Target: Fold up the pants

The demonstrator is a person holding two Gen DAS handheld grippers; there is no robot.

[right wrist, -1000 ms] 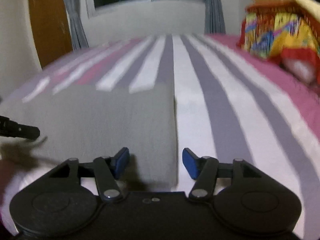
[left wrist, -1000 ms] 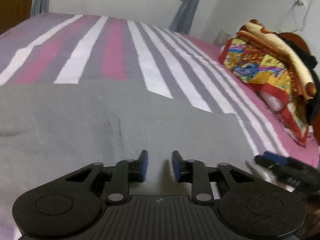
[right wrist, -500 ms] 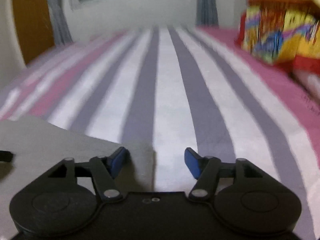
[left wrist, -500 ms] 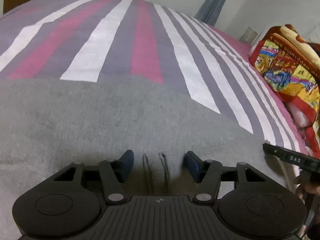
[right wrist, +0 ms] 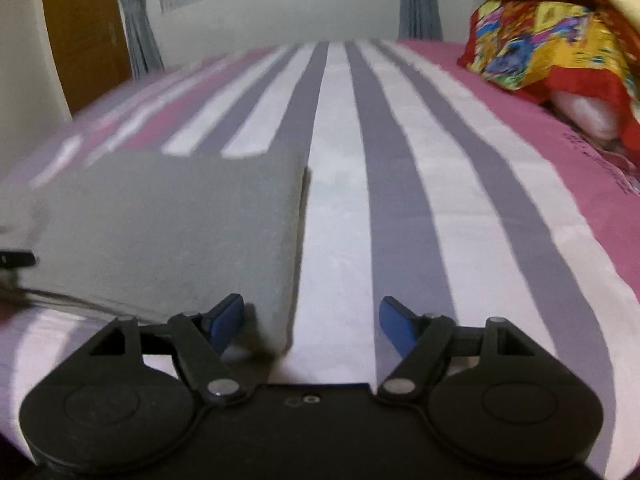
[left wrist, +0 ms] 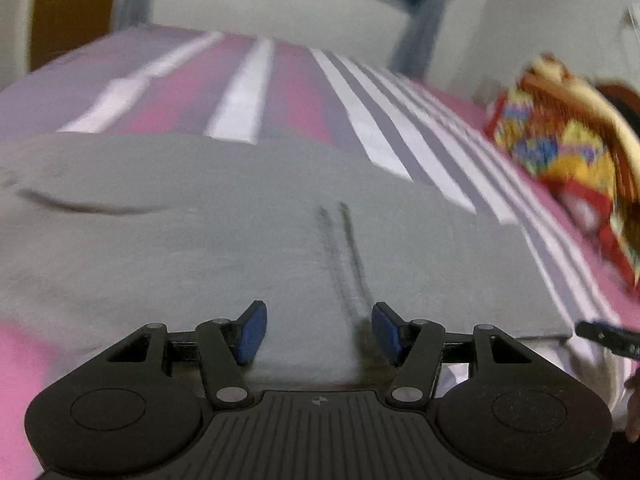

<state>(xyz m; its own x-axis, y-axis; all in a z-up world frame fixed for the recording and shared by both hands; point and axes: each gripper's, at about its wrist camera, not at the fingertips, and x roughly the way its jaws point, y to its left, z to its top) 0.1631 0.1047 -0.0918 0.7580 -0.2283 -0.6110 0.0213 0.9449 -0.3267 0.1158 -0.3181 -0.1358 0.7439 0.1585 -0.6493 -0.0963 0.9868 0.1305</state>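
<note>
Grey pants (left wrist: 248, 220) lie folded flat on the striped bed, with two dark seam lines running down their middle. My left gripper (left wrist: 318, 332) is open and empty just above their near edge. In the right wrist view the pants (right wrist: 168, 232) form a neat grey rectangle at the left. My right gripper (right wrist: 312, 324) is open and empty over their near right corner, its left finger above the cloth and its right finger above the sheet. The right gripper's tip (left wrist: 608, 338) shows at the right edge of the left wrist view.
The bed sheet (right wrist: 400, 168) has pink, white and grey stripes. A stack of colourful folded blankets (right wrist: 552, 44) sits at the far right by the wall. A wooden door (right wrist: 80, 32) and curtains stand at the far left.
Both grippers have drawn back and tilted up from the pants, so more of the folded cloth shows. The left gripper opened wider since a second ago.
</note>
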